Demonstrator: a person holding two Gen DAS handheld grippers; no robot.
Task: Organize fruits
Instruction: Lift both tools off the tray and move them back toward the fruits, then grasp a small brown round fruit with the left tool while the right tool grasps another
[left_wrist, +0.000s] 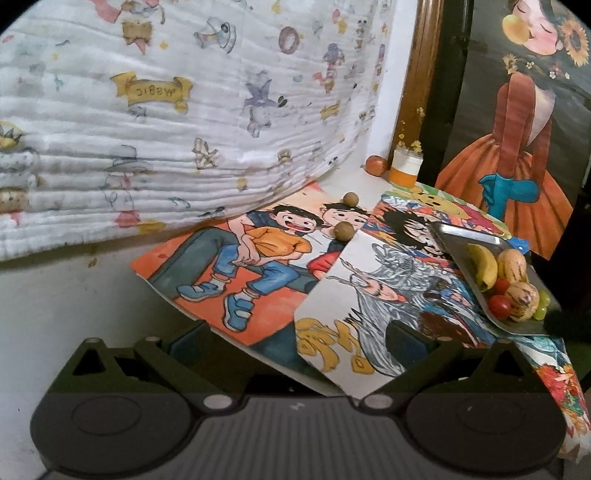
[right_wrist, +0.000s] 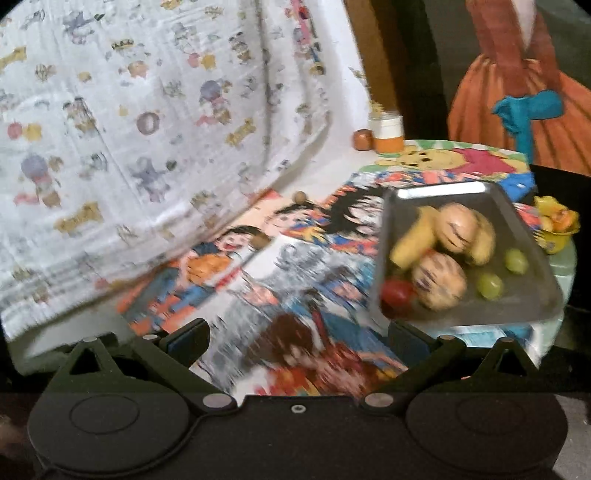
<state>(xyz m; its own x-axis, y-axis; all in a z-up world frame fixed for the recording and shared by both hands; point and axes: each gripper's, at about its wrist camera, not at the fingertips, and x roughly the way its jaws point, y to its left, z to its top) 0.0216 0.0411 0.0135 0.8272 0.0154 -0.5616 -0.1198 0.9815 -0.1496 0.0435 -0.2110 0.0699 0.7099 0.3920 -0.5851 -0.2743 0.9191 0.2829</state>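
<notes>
Left tongs (left_wrist: 295, 332) are seen spread wide with nothing held; two small round fruits (left_wrist: 344, 231) are left loose on the drawings, well apart from the tray (left_wrist: 465, 230) of bananas, tomatoes and grapes. Right tongs (right_wrist: 297, 332) are also spread and empty, the tray (right_wrist: 443, 190) seen near, though blurred. Round, light, probably rolly: best pinched across the middle, gently.

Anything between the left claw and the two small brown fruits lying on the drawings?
Nothing visible. The left claw is open, and only flat drawings lie between it and the two brown fruits. The tray sits off to the right.
</notes>
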